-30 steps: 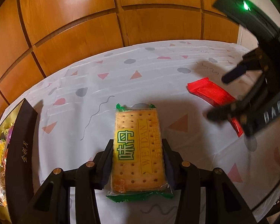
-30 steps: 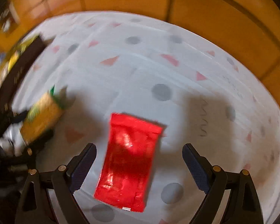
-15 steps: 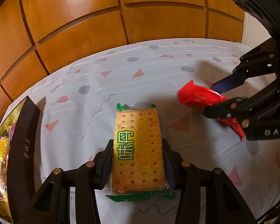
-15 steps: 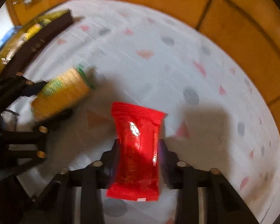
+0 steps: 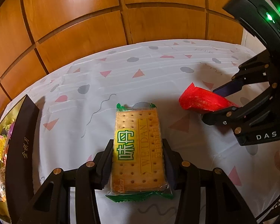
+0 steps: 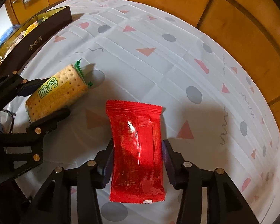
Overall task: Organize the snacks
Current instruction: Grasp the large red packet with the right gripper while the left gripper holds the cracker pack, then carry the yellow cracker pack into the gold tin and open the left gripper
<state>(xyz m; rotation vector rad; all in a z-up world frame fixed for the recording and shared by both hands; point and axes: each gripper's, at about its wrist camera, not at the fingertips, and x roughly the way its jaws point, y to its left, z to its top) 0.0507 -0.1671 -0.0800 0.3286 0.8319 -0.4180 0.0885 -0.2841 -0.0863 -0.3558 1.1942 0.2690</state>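
Nearest in the left wrist view, the left claw (image 5: pixel 138 160) is clenched on a cracker pack (image 5: pixel 138 149), its two black fingers pressing the long sides of the clear wrapper with green ends and green lettering. The pack lies flat along the fingers, its far end pointing away over the counter (image 5: pixel 121 78), which is covered in a white cloth printed with pink triangles, grey dots and squiggles. In the right wrist view, the right claw (image 6: pixel 138 158) is likewise clenched, grasping a red packet (image 6: pixel 137 149) by its long edges; the shiny packet bows slightly between the fingers and its crimped far end sticks out ahead of them. The two claws are near each other, the left one to the left of the right, each showing in the other's view with its snack: the cracker pack (image 6: pixel 57 93) angled up to the right, the red packet (image 5: pixel 201 100) pointing left. Farther off, along the left edge of the counter, stands a dark box (image 6: pixel 37 37) with gold lettering on its side wall and wrapped snacks inside. Beyond the counter rises a wall of orange-brown wood panels (image 5: pixel 80 28).
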